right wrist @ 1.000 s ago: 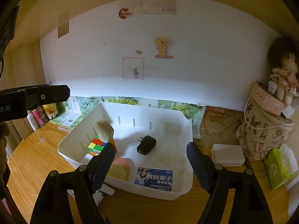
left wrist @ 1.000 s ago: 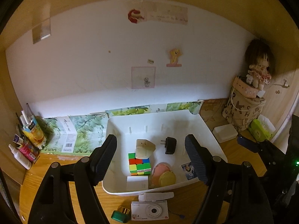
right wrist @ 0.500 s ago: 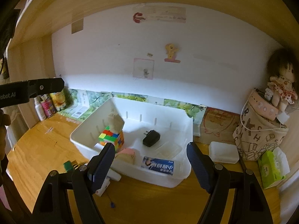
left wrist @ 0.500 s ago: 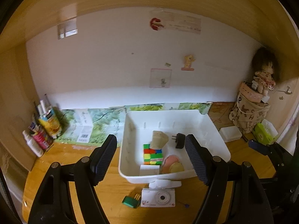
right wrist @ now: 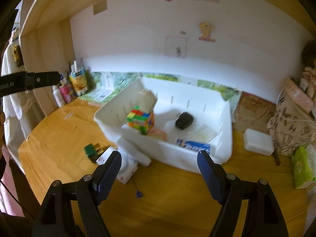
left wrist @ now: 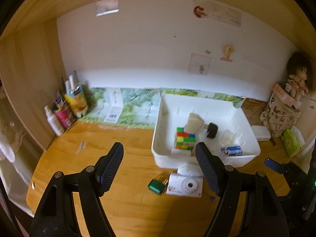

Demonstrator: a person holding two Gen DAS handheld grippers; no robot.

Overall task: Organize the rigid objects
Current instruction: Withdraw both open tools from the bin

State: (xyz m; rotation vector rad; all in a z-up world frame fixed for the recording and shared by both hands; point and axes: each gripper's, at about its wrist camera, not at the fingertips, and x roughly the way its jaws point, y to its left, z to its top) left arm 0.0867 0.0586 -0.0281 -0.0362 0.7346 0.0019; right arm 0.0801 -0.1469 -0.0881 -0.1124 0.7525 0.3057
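Observation:
A white bin (left wrist: 158, 154) (right wrist: 225, 154) on the wooden desk holds a colourful cube (left wrist: 185, 140) (right wrist: 140, 120) with a beige block on it, a black charger (left wrist: 212, 130) (right wrist: 184, 120) and a blue packet (left wrist: 231, 150) (right wrist: 194, 145). A white camera (left wrist: 184, 185) (right wrist: 126, 169) and a green plug (left wrist: 157, 185) (right wrist: 91, 151) lie on the desk in front of the bin. My left gripper (left wrist: 159, 169) is open and empty, above the desk left of the camera. My right gripper (right wrist: 159, 174) is open and empty, in front of the bin.
Bottles and packets (left wrist: 65, 108) (right wrist: 69, 86) stand at the back left corner. A white box (left wrist: 260, 132) (right wrist: 257, 142), a patterned bag with a doll (left wrist: 280, 112), and a green tissue pack (left wrist: 293, 142) (right wrist: 303, 169) sit at the right.
Both grippers have pulled back and up from the bin. The left view has swung left, showing more bare desk. Both stay open.

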